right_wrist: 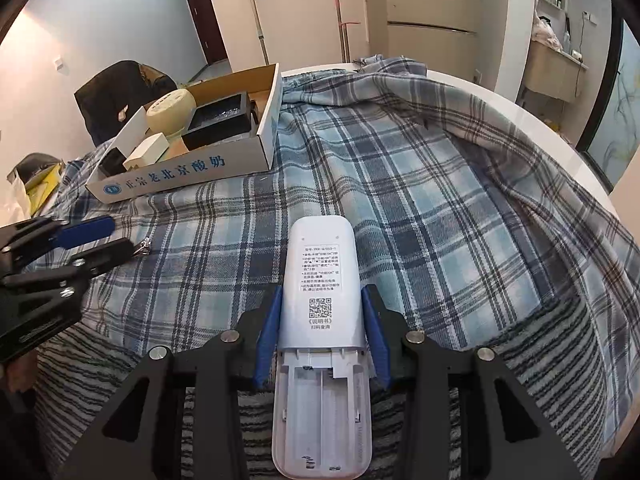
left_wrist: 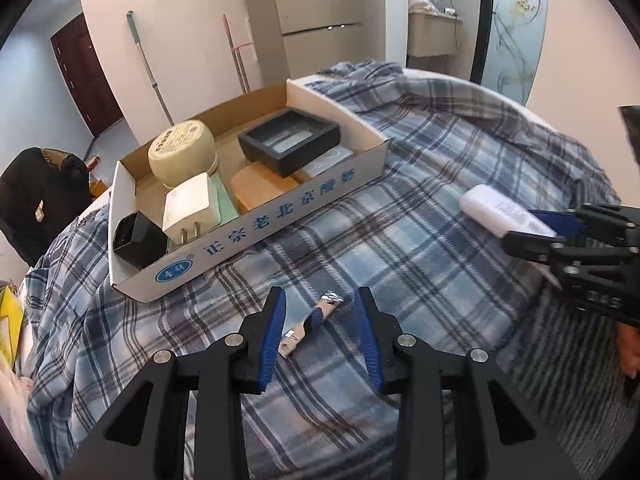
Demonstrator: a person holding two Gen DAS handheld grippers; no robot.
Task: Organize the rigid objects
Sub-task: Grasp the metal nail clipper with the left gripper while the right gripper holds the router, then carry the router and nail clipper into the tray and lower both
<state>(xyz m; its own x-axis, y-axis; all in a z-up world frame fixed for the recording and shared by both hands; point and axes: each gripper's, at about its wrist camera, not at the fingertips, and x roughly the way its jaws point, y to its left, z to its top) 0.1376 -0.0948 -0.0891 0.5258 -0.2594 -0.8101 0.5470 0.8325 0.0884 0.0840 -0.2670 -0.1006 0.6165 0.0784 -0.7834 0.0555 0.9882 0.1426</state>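
I am finding the shallow cardboard box (left_wrist: 280, 216) already holding a cream tub, a white plug, a black cube and a black tray. My right gripper (right_wrist: 320, 332) is clamping the white plastic remote (right_wrist: 320, 320) above the plaid blanket (right_wrist: 420, 184). My left gripper (left_wrist: 320, 336) is straddling the small metal clip (left_wrist: 310, 322) on the blanket, jaws apart, so two items remain.

You see a soft, woven plaid cloth (left_wrist: 400, 208) over the table. The box (left_wrist: 280, 216) on the far left is plain cardboard, brown inside and smooth white outside. The remote (right_wrist: 320, 280) is smooth white plastic with a slight shine. The small clip (left_wrist: 310, 322) looks like shiny metal. Your gripper fingers (left_wrist: 276, 332) are matt black plastic with ridged blue pads (right_wrist: 374, 332).
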